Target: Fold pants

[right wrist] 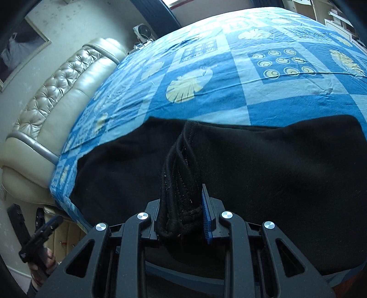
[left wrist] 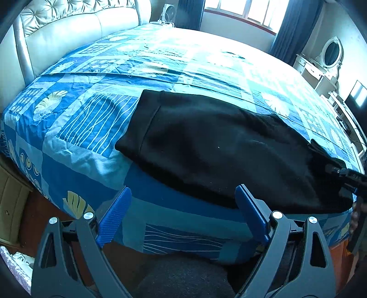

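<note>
Right wrist: right gripper point(right wrist: 181, 206) pinches black pants point(right wrist: 275, 172).

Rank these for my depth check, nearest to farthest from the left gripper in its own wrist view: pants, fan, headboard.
From the left gripper:
1. Pants, just ahead on the bed, slightly right.
2. Headboard, upper left, along the bed's left side.
3. Fan, top centre, past the bed's far corner.

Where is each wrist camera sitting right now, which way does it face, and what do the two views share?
Left wrist: on the left gripper, jaws open and empty, looking down over the bed's near edge at the black pants.
Right wrist: on the right gripper, clamped on a bunched part of the pants; a hand shows lower left.
Shared: pants, blue bedspread, padded headboard.
</note>
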`<state>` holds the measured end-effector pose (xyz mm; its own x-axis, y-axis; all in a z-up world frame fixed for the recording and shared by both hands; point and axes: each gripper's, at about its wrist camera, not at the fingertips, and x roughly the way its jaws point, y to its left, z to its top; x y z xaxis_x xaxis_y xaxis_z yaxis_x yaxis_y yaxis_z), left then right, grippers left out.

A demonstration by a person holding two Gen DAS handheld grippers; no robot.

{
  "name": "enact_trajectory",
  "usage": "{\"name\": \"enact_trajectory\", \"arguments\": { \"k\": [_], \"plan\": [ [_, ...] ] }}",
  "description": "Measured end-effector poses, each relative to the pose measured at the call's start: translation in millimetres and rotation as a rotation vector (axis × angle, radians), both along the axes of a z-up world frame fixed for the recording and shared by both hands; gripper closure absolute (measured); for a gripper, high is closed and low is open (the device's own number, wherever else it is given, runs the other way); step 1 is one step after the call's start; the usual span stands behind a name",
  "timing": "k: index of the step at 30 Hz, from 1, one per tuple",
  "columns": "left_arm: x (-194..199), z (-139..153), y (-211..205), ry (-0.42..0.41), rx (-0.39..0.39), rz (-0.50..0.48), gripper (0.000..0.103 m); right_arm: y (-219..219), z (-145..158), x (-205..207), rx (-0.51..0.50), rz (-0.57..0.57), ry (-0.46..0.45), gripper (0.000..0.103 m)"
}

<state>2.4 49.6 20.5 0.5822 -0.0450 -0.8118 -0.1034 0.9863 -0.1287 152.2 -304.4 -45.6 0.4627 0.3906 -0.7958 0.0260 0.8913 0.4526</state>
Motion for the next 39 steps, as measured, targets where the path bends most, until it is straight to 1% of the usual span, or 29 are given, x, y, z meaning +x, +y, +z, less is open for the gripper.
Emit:
{"name": "enact_trajectory", "arguments": {
  "k": [5, 10, 16, 19, 21, 23, 25, 28, 32, 35, 39],
  "plan": [
    [0, -1, -1, 0.000, 0.003, -0.006, 0.011, 15, -5, -3, -0.033, 0.024, 0.004, 0.077],
    [1, -1, -2, 0.002, 0.002, -0.007, 0.011, 19, -11, -2, -0.037, 0.022, 0.015, 0.077],
    [0, -1, -3, 0.005, -0.001, -0.005, 0.011, 24, -12, -3, -0.027, 0.021, 0.023, 0.071],
    [0, -2, -2, 0.008, -0.002, -0.005, 0.011, 24, -13, -4, 0.036, 0.017, 0.030, 0.065],
    [-1, -1, -3, 0.008, -0.003, -0.004, 0.011, 26, -16, -5, 0.096, 0.026, 0.049, 0.065],
    [-1, -1, -3, 0.008, -0.003, -0.005, 0.011, 30, -18, -5, 0.128, 0.036, 0.062, 0.065],
    [-1, -1, -3, 0.009, -0.004, -0.004, 0.011, 35, -19, -7, 0.130, 0.044, 0.065, 0.064],
    [-1, -1, -3, 0.008, -0.006, -0.001, 0.011, 38, -18, -11, 0.154, 0.042, 0.067, 0.059],
    [0, -1, -1, 0.009, -0.008, 0.001, 0.011, 41, -18, -13, 0.165, 0.050, 0.075, 0.056],
    [0, -2, 0, 0.010, -0.008, 0.003, 0.011, 44, -24, -12, 0.165, 0.064, 0.094, 0.054],
    [1, -2, 4, 0.015, -0.019, 0.000, 0.011, 41, -33, -11, 0.208, 0.070, 0.095, 0.052]
  ]
}}
